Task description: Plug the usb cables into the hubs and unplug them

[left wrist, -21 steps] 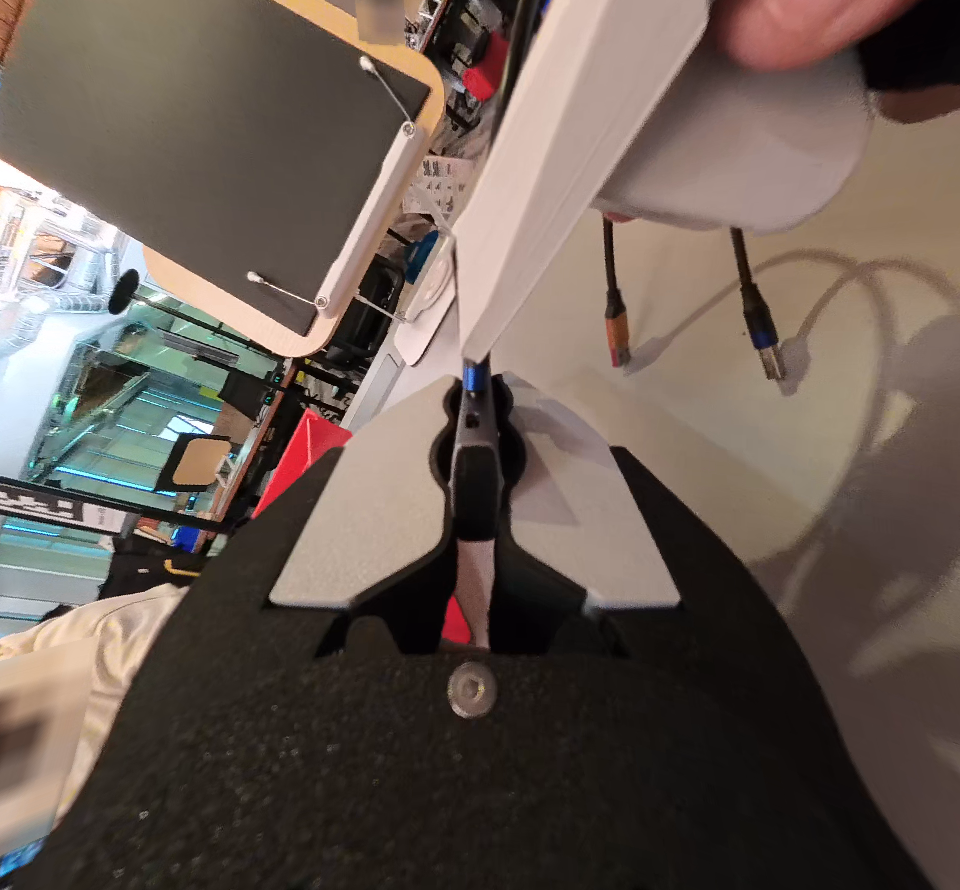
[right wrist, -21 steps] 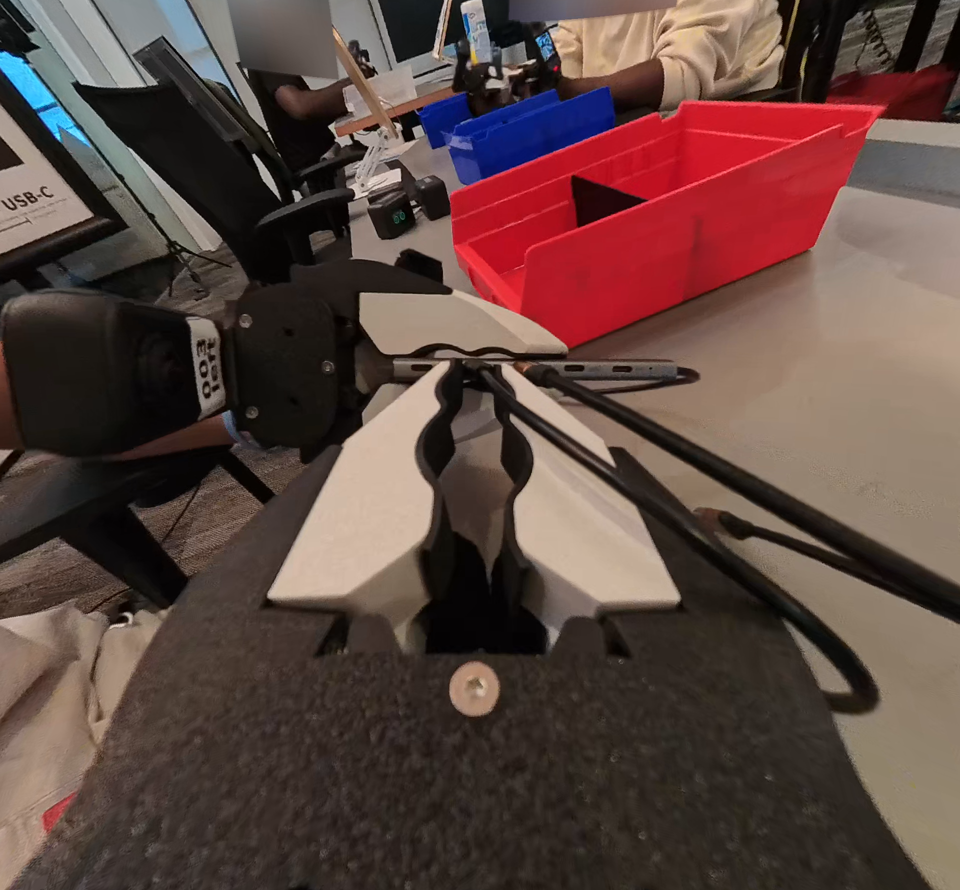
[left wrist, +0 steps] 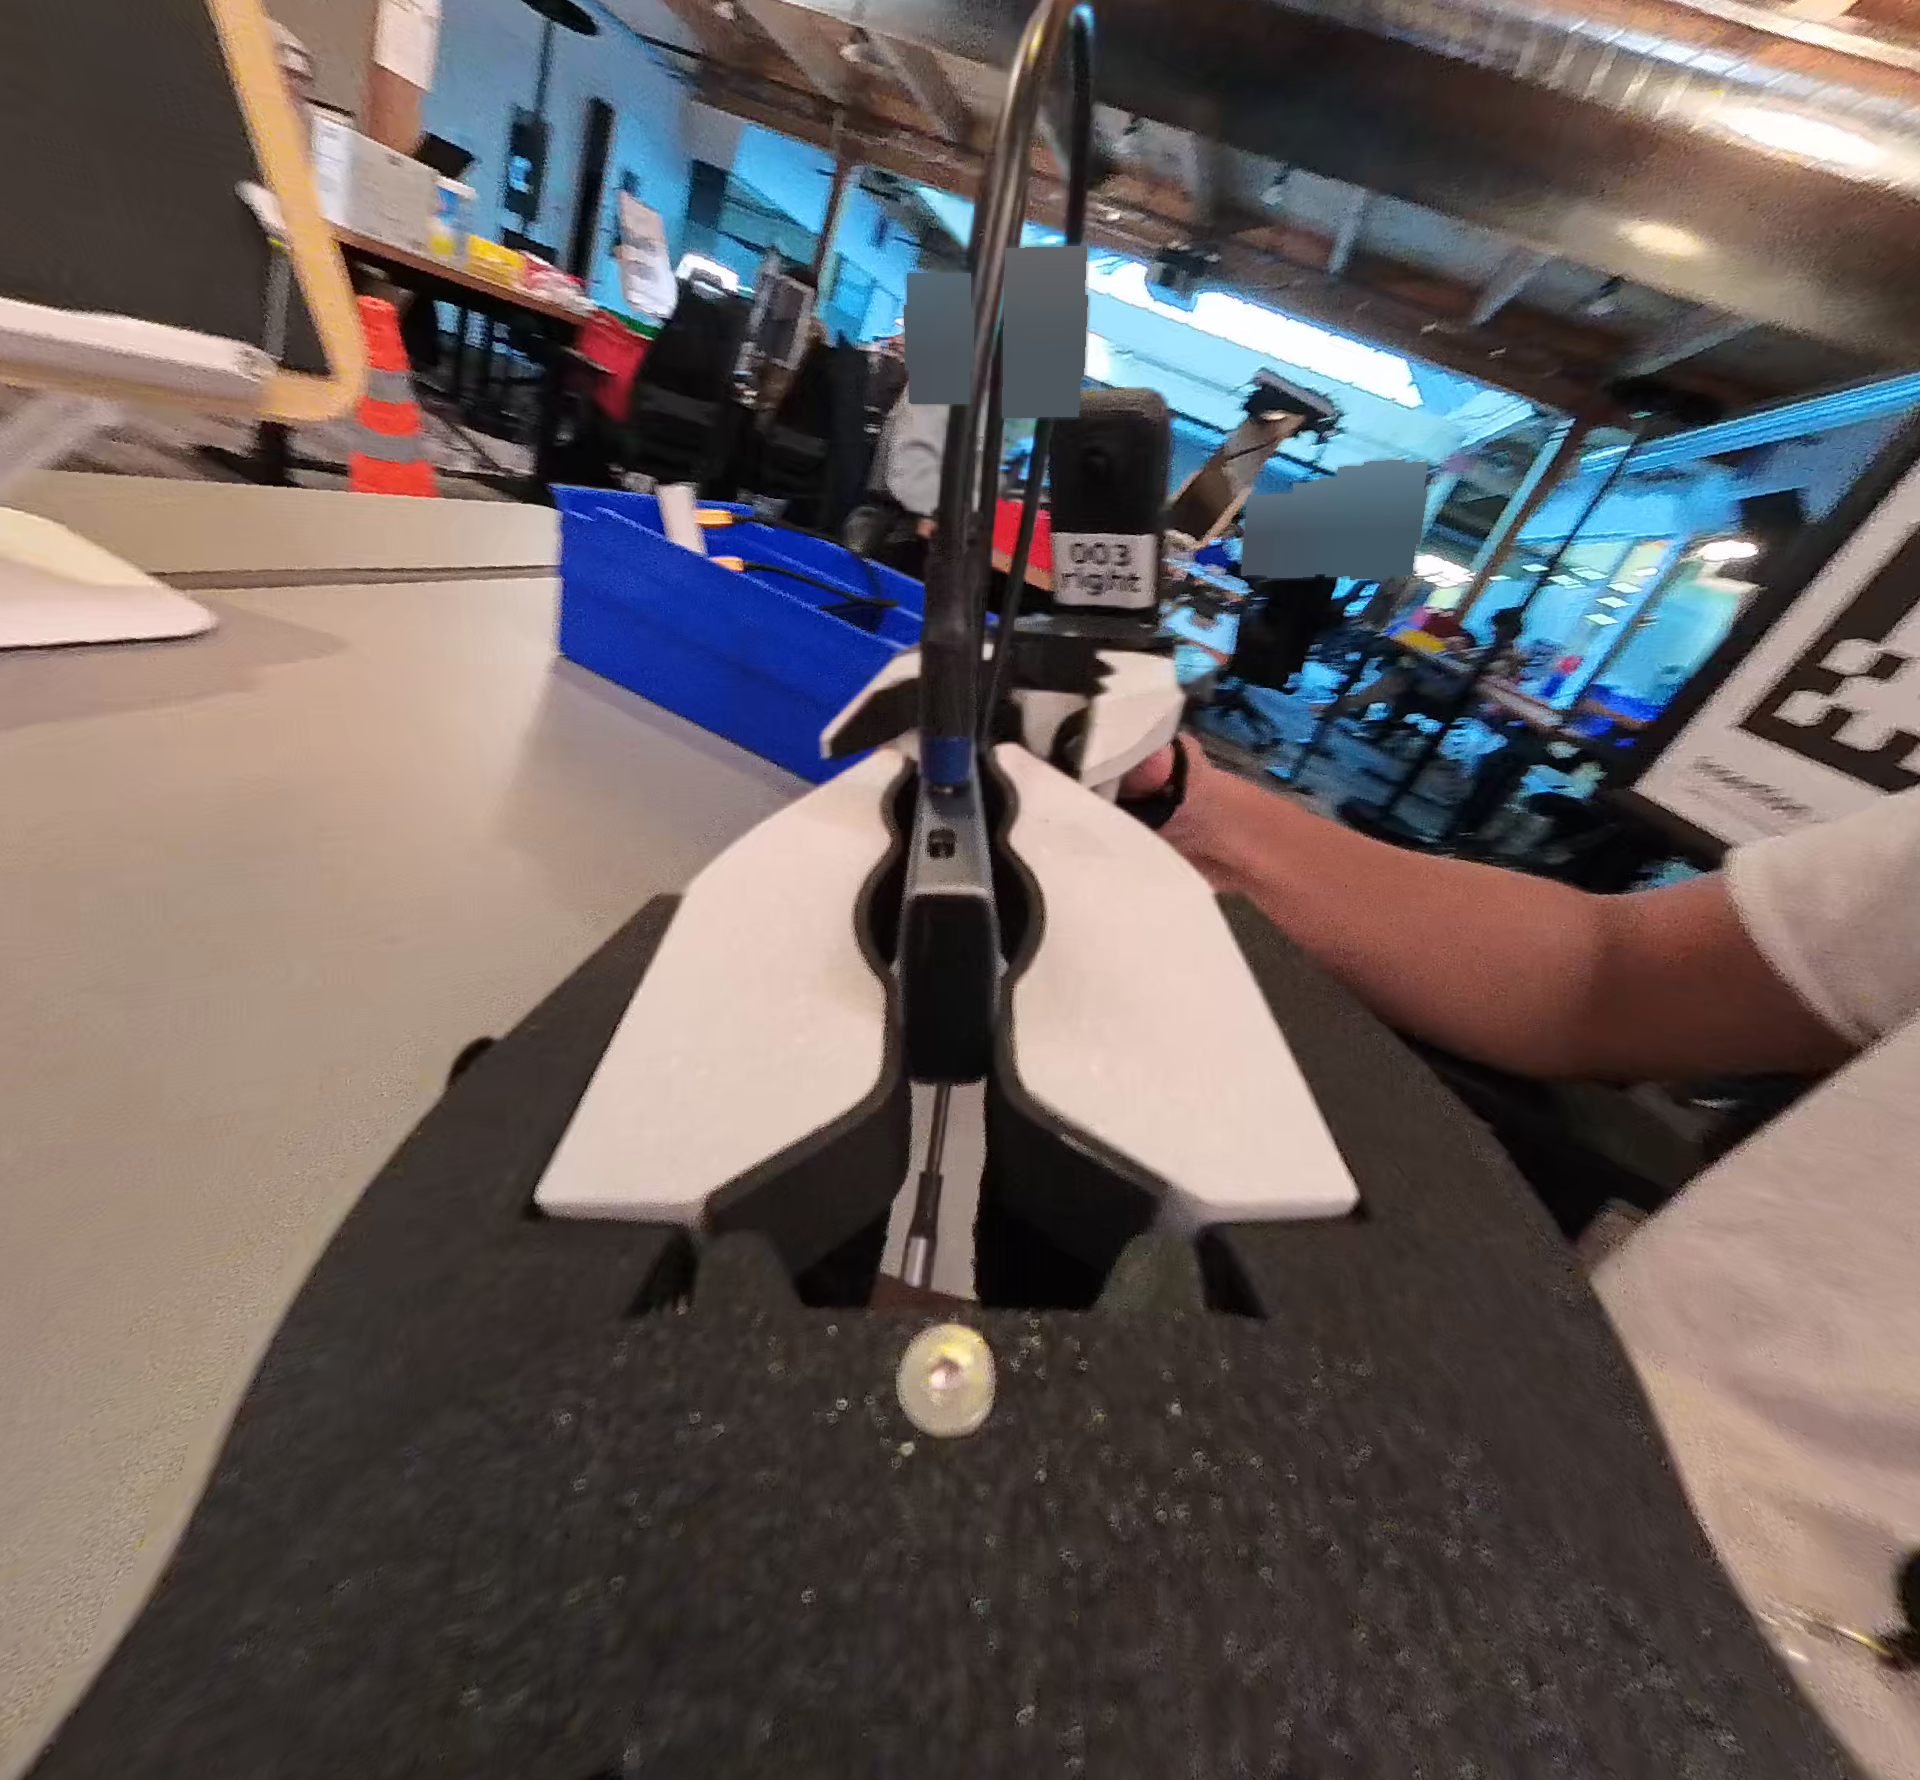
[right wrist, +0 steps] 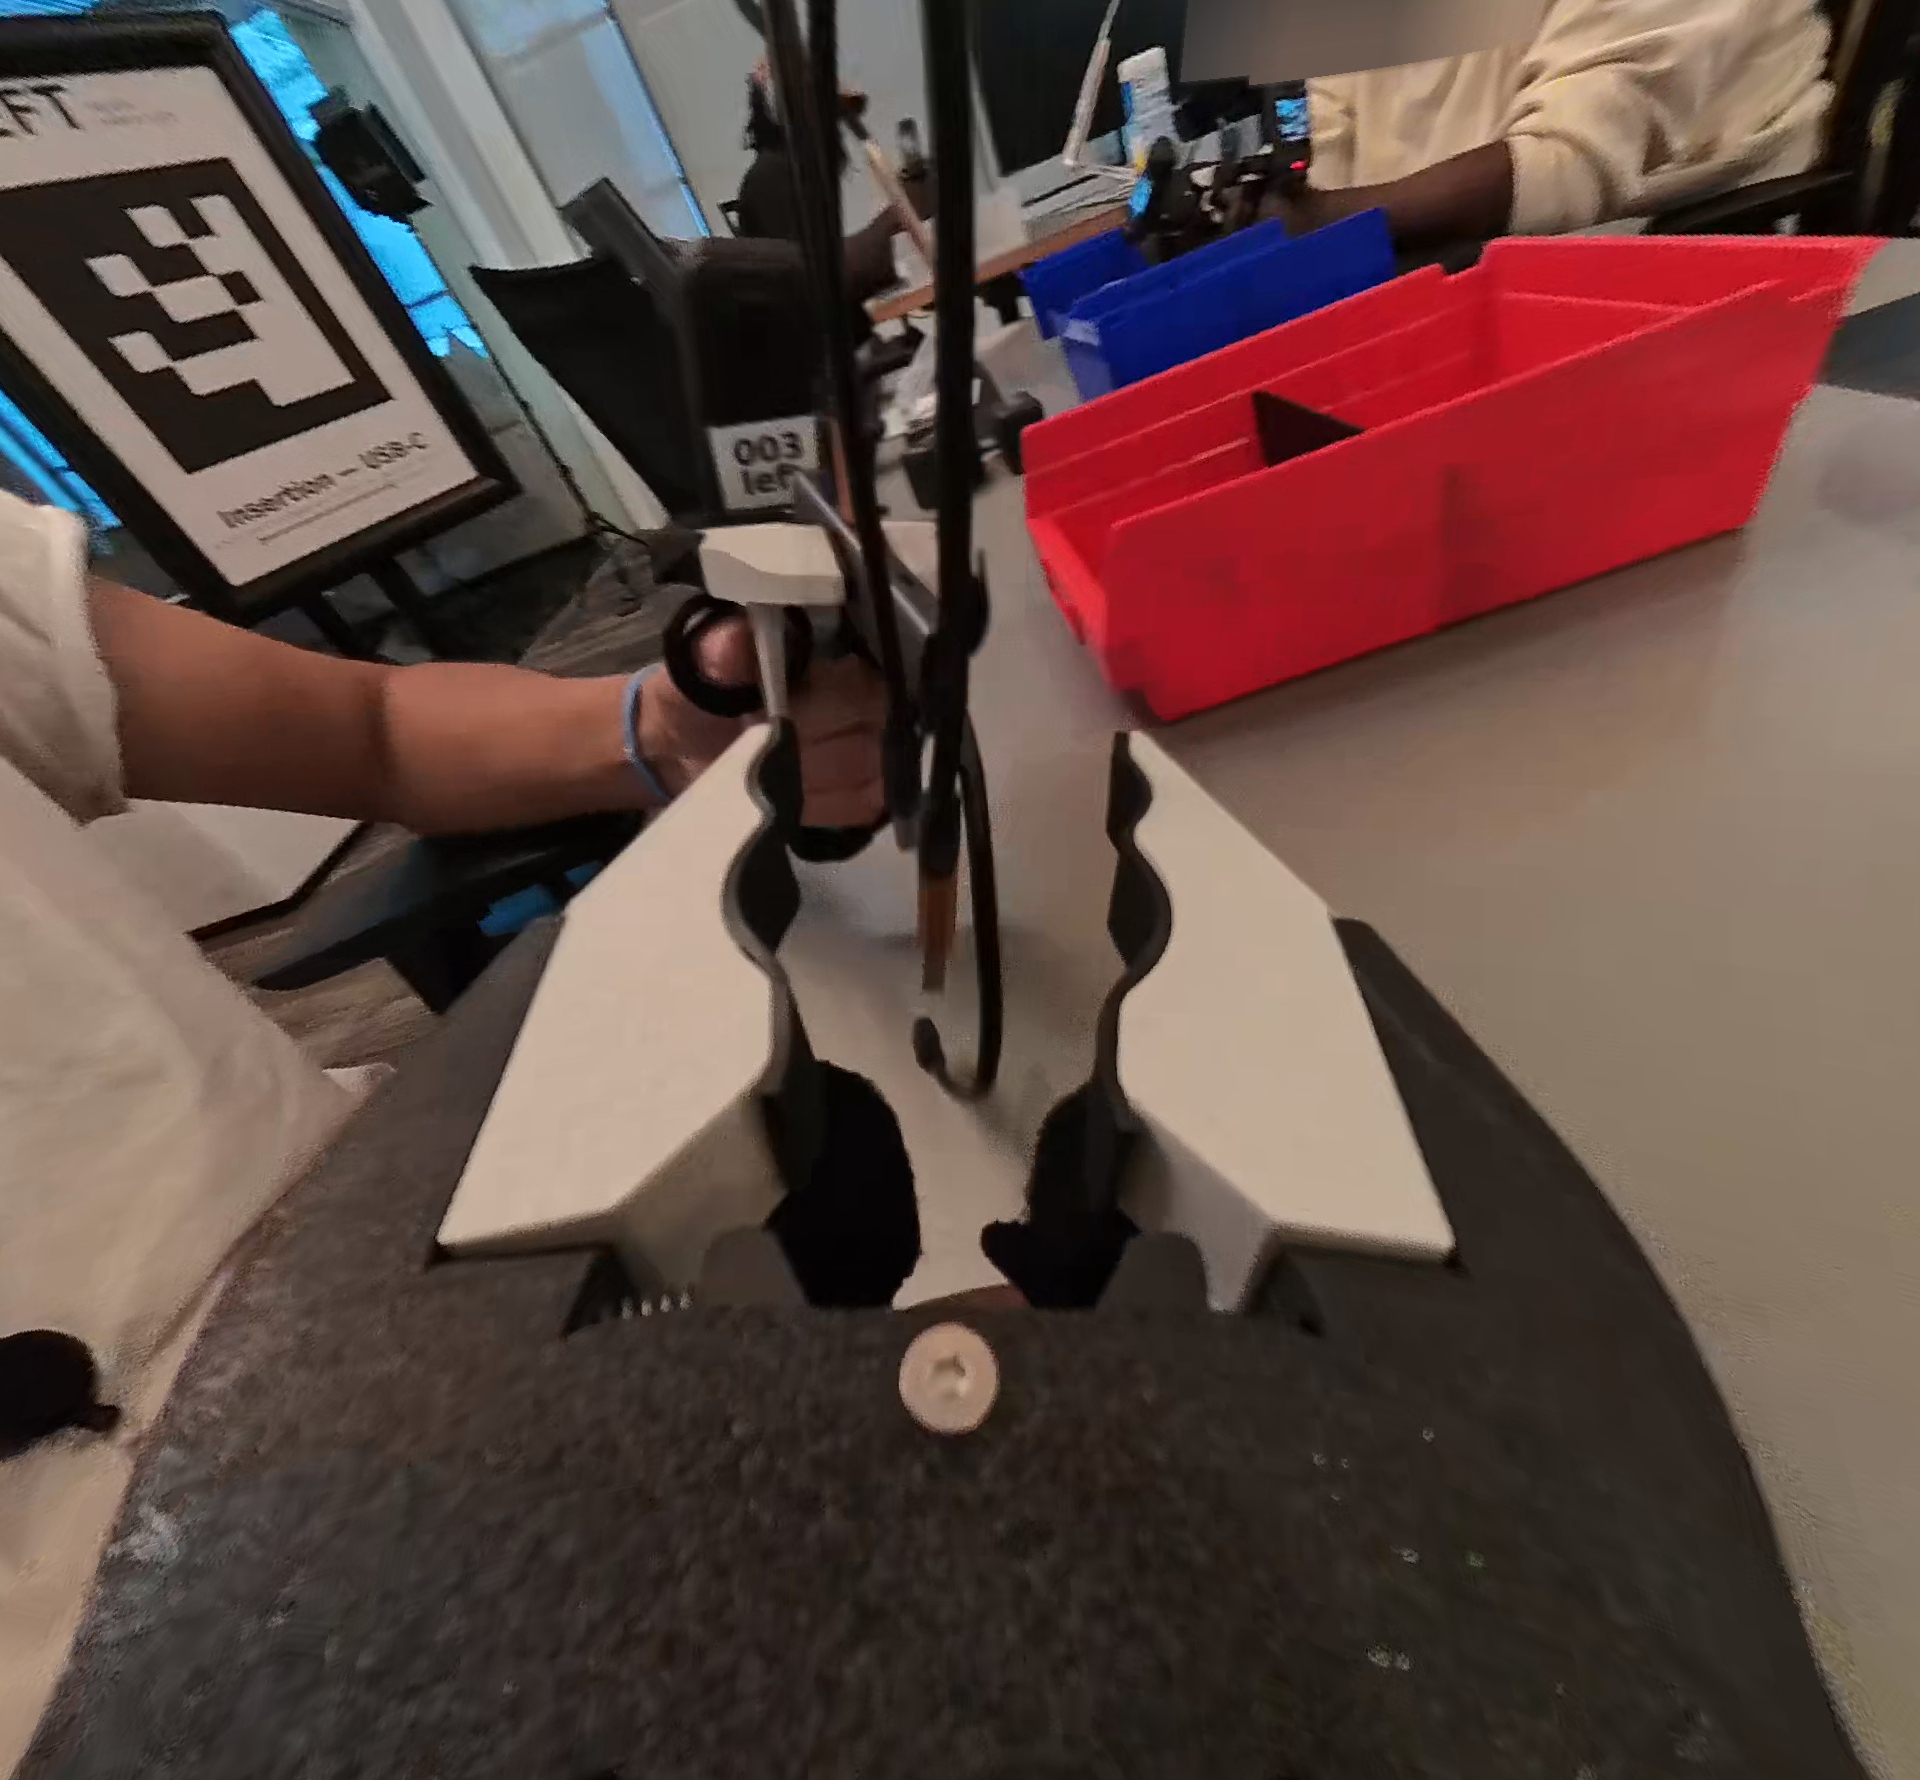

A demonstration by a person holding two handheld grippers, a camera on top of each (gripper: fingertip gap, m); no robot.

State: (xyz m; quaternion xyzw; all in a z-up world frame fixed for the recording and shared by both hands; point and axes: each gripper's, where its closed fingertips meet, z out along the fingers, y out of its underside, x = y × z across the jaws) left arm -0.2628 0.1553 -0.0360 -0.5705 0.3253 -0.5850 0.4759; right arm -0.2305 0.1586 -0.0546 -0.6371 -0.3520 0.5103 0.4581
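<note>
The grey table (right wrist: pixel 1558 899) runs beyond both sets of jaws. A red bin (right wrist: pixel 1455 483) stands on it ahead and to the right of the right gripper's jaws, and a blue bin (left wrist: pixel 717 629) sits ahead and to the left of the left gripper's jaws.

The left gripper (left wrist: pixel 948 800) has its jaws closed tight on the slim grey USB hub (left wrist: pixel 943 899), which stands edge-on between them, pinched on both flat sides. A black cable with a blue-collared plug (left wrist: pixel 943 754) is seated in the hub's far end, just past the fingertips, and arches upward from there.

The right gripper (right wrist: pixel 940 774) has its jaws spread wide, gripping nothing. In the gap between them hang black cables (right wrist: pixel 951 276); one ends in an orange-collared plug (right wrist: pixel 935 909) dangling free, touching neither finger. Another cable curls into a loop (right wrist: pixel 982 1003) low in the same gap.
</note>
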